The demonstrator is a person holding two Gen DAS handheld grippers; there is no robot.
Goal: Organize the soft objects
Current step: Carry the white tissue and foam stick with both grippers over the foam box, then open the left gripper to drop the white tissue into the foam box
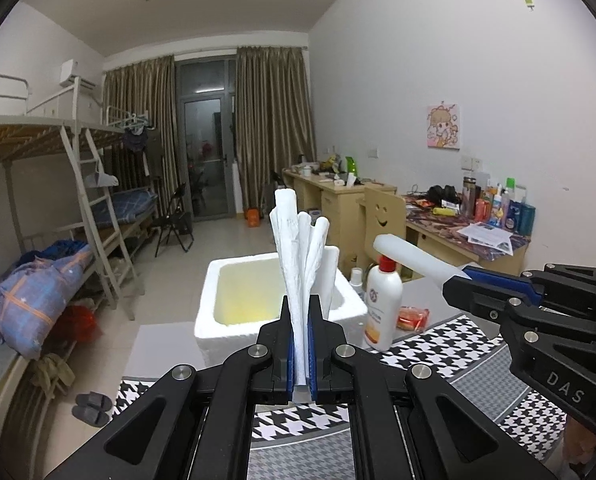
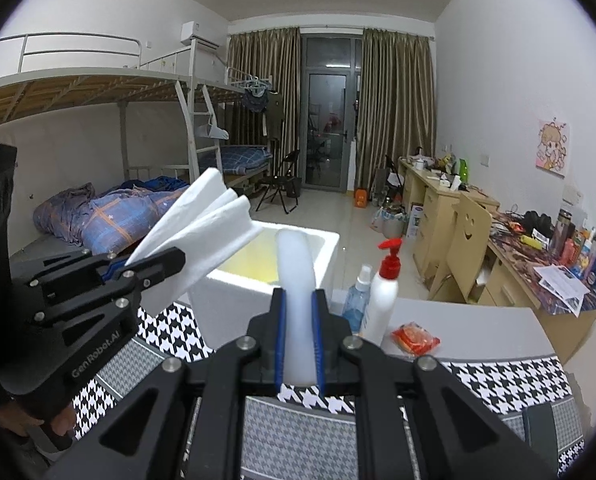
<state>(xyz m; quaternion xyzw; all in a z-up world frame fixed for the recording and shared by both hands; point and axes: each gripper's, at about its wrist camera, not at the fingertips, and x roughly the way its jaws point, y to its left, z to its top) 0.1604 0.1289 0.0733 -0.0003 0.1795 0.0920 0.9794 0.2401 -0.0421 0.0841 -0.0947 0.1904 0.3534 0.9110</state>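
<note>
My left gripper is shut on a folded white paper towel that fans upward above the table. It also shows in the right wrist view, held by the left gripper. My right gripper is shut on a white foam sheet that stands up between the fingers. In the left wrist view the foam sheet sticks out leftward from the right gripper. A white foam box, open and yellowish inside, stands just beyond both grippers; it also shows in the right wrist view.
A white lotion bottle with a red pump, a blue spray bottle and a red snack packet stand right of the box. A houndstooth cloth covers the table. Bunk beds stand left, cluttered desks right.
</note>
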